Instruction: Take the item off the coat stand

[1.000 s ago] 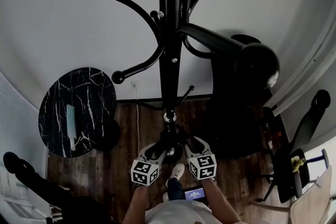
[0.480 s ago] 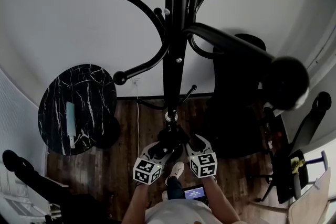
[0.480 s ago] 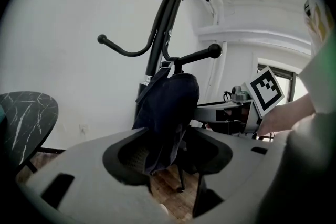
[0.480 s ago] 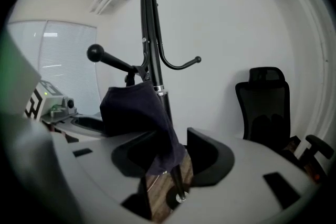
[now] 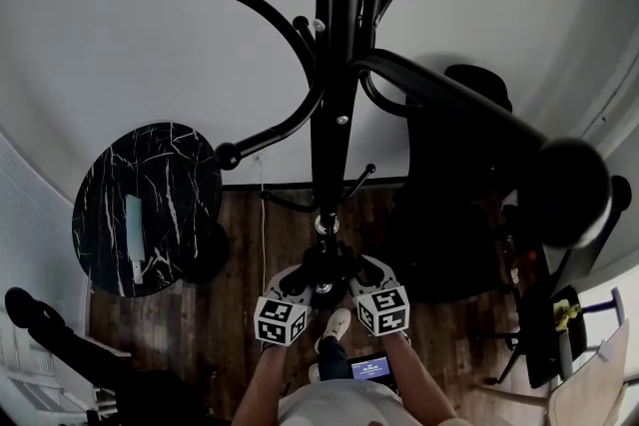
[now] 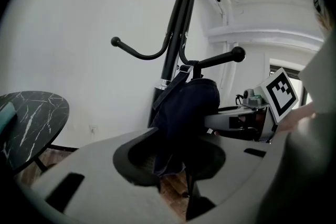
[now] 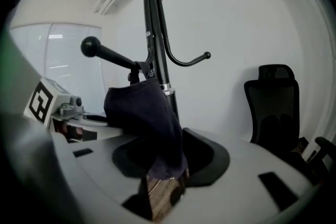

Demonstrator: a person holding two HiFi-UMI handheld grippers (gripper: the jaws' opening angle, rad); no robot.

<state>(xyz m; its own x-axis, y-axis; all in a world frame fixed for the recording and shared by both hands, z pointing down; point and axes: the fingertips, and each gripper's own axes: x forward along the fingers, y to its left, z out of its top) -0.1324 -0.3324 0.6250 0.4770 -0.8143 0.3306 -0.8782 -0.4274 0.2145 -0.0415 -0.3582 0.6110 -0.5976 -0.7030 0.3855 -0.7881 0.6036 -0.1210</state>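
A black coat stand rises in the middle of the head view. A dark navy cloth bag hangs low on it by a strap, from a knobbed peg. My left gripper and right gripper flank the bag from either side. In the left gripper view the bag fills the gap of the left gripper, whose jaws are closing onto the fabric. In the right gripper view the bag hangs between the wide jaws of the right gripper, which are closing slightly.
A round black marble table with a pale blue object stands to the left. A black office chair stands right of the stand, by the white wall. The person's shoe rests on the wooden floor.
Both grippers have crept slightly up toward the stand's base and the bag. The head view has shifted, so the near peg's knob has slid to the right.
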